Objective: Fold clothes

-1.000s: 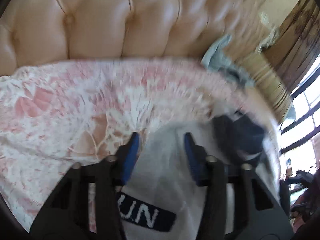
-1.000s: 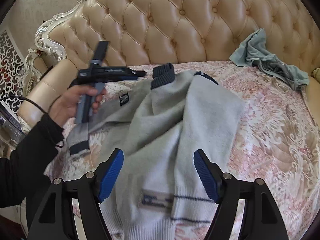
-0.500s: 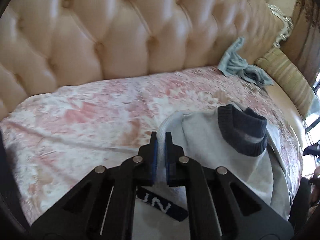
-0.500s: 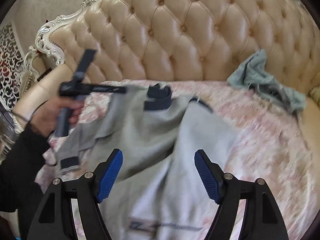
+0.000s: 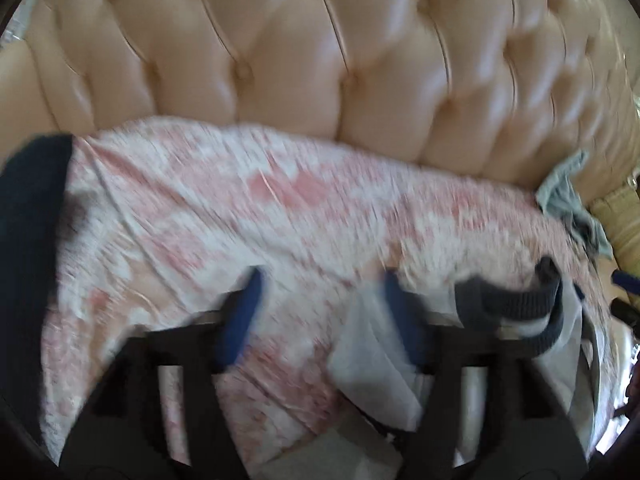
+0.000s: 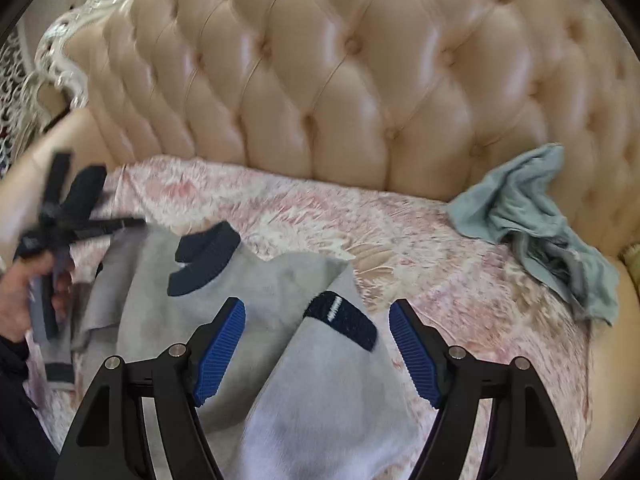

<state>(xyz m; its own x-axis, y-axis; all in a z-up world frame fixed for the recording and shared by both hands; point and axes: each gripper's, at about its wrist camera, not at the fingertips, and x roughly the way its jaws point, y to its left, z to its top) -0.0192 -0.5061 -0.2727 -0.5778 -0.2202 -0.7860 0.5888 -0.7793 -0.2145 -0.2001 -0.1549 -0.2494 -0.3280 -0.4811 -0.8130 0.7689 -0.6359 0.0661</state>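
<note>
A grey sweater with a dark collar lies spread on the pink floral bedspread. My right gripper hangs open over it, with a dark-banded fold lying between its fingers, untouched. The blurred left wrist view shows my left gripper with its jaws opening. A loose fold of the grey sweater lies beside its right pad, not pinched, and the collar is further right. In the right wrist view a person's hand holds that left gripper at the far left.
A tufted cream headboard rises behind the bed. A crumpled teal garment lies at the back right against it. In the left wrist view, something dark fills the left edge.
My left gripper was pinching a sweater fold half a second ago; it has let go, spread its jaws and swung left. My right gripper has shifted across the sweater, still open.
</note>
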